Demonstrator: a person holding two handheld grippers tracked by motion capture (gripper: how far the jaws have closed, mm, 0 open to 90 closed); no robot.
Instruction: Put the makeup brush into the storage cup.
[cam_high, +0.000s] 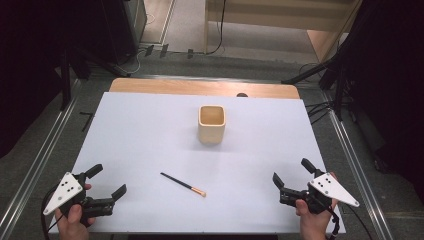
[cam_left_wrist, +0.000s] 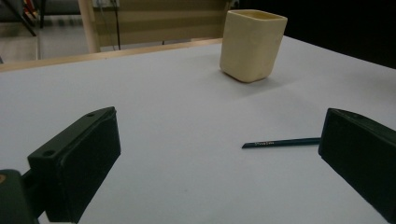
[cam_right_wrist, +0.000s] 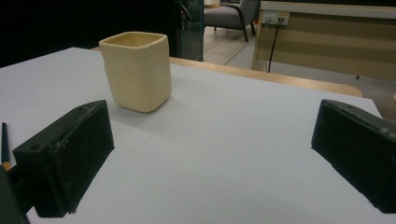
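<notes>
A cream-coloured, square-mouthed ceramic cup with rounded corners (cam_high: 212, 124) stands upright at the centre of the table, toward its far edge. Its visible interior holds no contents. A slim dark pencil with a tan, orange-banded end (cam_high: 183, 184) lies flat on the sheet, nearer the person than the cup and well apart from it, between the two grippers. Pale lettering runs along the pencil's shaft in the left gripper view (cam_left_wrist: 280, 142); it is too small to read.

The left gripper (cam_high: 106, 180) and the right gripper (cam_high: 291, 172) rest at the near corners, each held in one hand. Both sets of jaws stand wide apart with nothing between them.

The surface is a white sheet (cam_high: 150, 130) covering a wooden tabletop (cam_high: 200, 87), whose far edge is exposed. Beyond it: grey floor, cables, a wooden cabinet and a grey chair (cam_right_wrist: 231, 11).
</notes>
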